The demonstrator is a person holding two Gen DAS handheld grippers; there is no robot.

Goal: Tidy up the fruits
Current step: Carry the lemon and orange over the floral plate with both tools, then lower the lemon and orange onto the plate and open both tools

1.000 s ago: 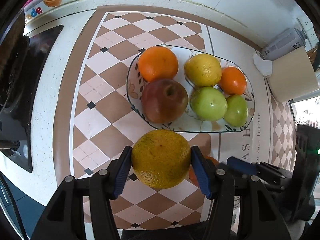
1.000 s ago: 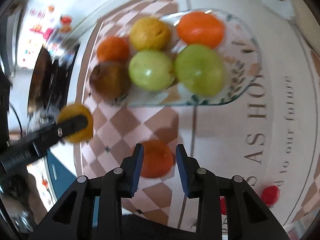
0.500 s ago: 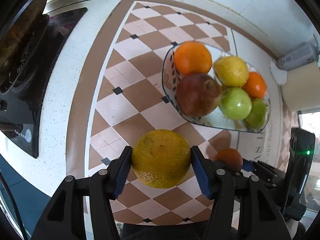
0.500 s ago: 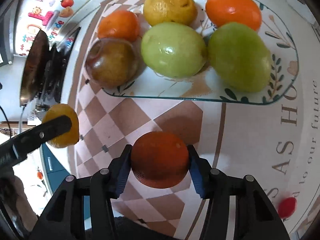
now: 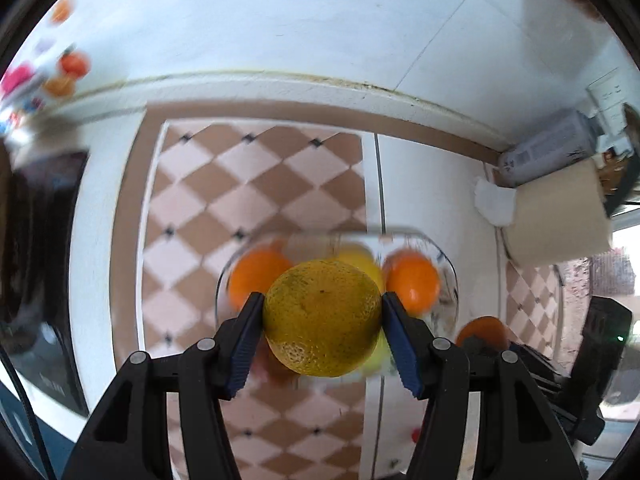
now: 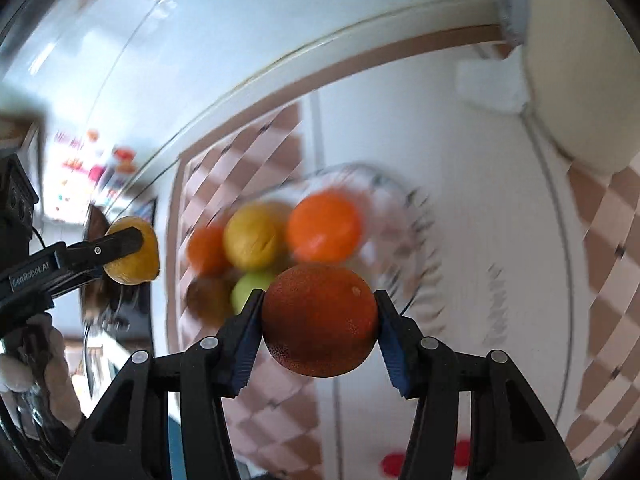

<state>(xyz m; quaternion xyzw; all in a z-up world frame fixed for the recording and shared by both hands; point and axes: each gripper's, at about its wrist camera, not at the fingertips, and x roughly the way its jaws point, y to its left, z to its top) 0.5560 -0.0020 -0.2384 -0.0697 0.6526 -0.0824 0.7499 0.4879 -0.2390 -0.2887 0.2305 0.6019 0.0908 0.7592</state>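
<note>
White kitchen counter [image 5: 424, 184] with a brown-and-pink checked mat [image 5: 256, 200], backed by a white tiled wall; both views are smeared by motion.

Left gripper [image 5: 322, 320]: jaws clamped on a yellow-green orange [image 5: 322, 318], one blue pad on each flank, the fruit clear of the counter. Seen from the right wrist, this same orange [image 6: 132, 252] hangs well off to the left of the plate, towards the counter's left edge, where a dark hob [image 5: 36, 264] lies.

Right gripper [image 6: 318, 322]: jaws closed on a dark orange [image 6: 320, 320], also lifted off the mat, in front of the plate's near rim.

Glass plate [image 5: 450, 280]: sits on the mat towards the counter's back right, already carrying two bright oranges [image 5: 256, 276] [image 5: 412, 282], a lemon [image 6: 254, 236], a green apple [image 6: 250, 288] and a brownish fruit [image 6: 206, 298]; blur hides any others. The left view looks across the plate from just behind its near rim, so the held fruit covers its middle.

Surroundings: a paper roll [image 5: 556, 220] and a grey bottle [image 5: 548, 152] at the back right corner; coloured stickers [image 5: 60, 76] on the wall at the left.

Step in hand, as judged: carrying the last two loose fruits to the plate, both grasps secure, neither yet released.

Next move, as judged: each gripper should come over a free part of the plate, most likely the near side and the right end, lower until the fruit rests on the glass, then open. Round fruit may roll or nudge its neighbours off the shallow rim, so a low, gentle release suits, one hand at a time.
</note>
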